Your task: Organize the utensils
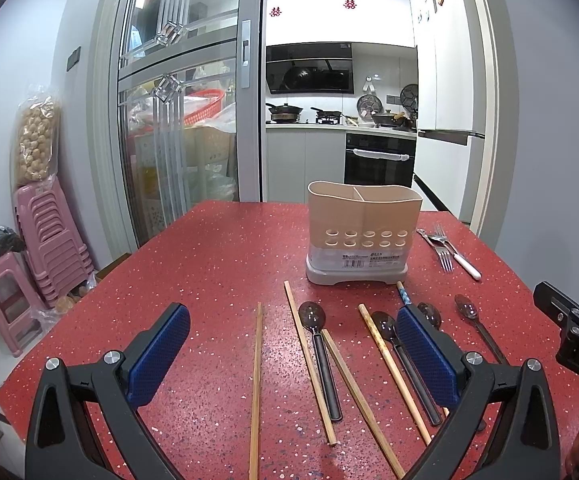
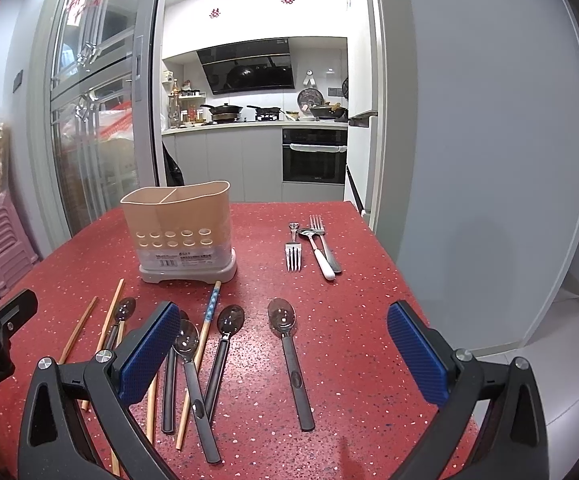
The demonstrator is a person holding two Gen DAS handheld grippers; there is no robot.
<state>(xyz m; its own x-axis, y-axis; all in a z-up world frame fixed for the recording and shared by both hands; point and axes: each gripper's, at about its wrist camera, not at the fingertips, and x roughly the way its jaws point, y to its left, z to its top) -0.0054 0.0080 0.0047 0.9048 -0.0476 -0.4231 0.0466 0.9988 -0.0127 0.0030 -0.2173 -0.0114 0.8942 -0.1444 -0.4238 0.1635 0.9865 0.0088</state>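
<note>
Now we see a beige two-compartment holder (image 1: 363,236) with round holes, standing upright on the red table (image 1: 209,264). Dark spoons (image 2: 289,360) and wooden chopsticks (image 1: 256,380) lie near it. Our left gripper (image 1: 289,350) and right gripper (image 2: 285,354) both gape wide, gripping nothing.

Ahead of my hand-held grippers the beige holder (image 1: 363,236) stands upright, both compartments empty. Chopsticks (image 1: 255,384) and dark spoons (image 2: 291,360) lie flat, scattered just before my fingertips. Forks (image 2: 293,254) lie side by side, beyond my right hand-held gripper.
</note>
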